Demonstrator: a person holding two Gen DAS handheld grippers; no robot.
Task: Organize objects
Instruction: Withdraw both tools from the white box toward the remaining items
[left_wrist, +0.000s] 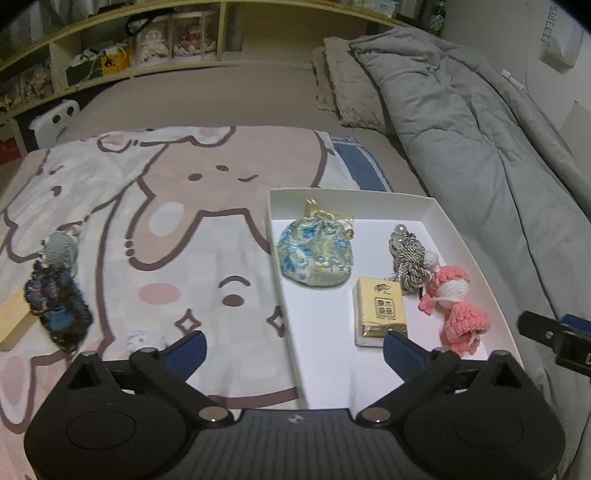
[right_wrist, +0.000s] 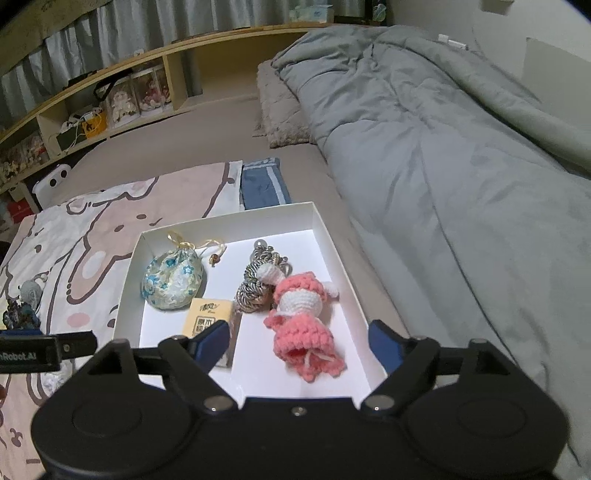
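A white shallow box (left_wrist: 439, 218) (right_wrist: 325, 229) lies on the bed. Inside it rest a blue-and-gold drawstring pouch (left_wrist: 314, 254) (right_wrist: 173, 282), a gold tissue pack (left_wrist: 379, 310) (right_wrist: 208, 314), a silver twisted-cord charm (left_wrist: 408, 262) (right_wrist: 255, 291) and a pink-and-white crochet doll (left_wrist: 456, 306) (right_wrist: 303, 328). Left of the box, a dark blue crochet charm with a grey head (left_wrist: 55, 295) (right_wrist: 22, 314) lies on the cartoon blanket. My left gripper (left_wrist: 293, 354) hovers open over the box's near left wall, holding nothing. My right gripper (right_wrist: 299, 345) hangs open above the doll, not touching it.
A cartoon-print blanket (left_wrist: 166, 206) (right_wrist: 92, 229) covers the near bed. A rumpled grey duvet (left_wrist: 480, 140) (right_wrist: 443, 147) and a fuzzy pillow (left_wrist: 351, 88) lie to the right. Wooden shelves (left_wrist: 110, 62) (right_wrist: 110, 99) line the far side. A small white object (left_wrist: 142, 341) lies beside my left finger.
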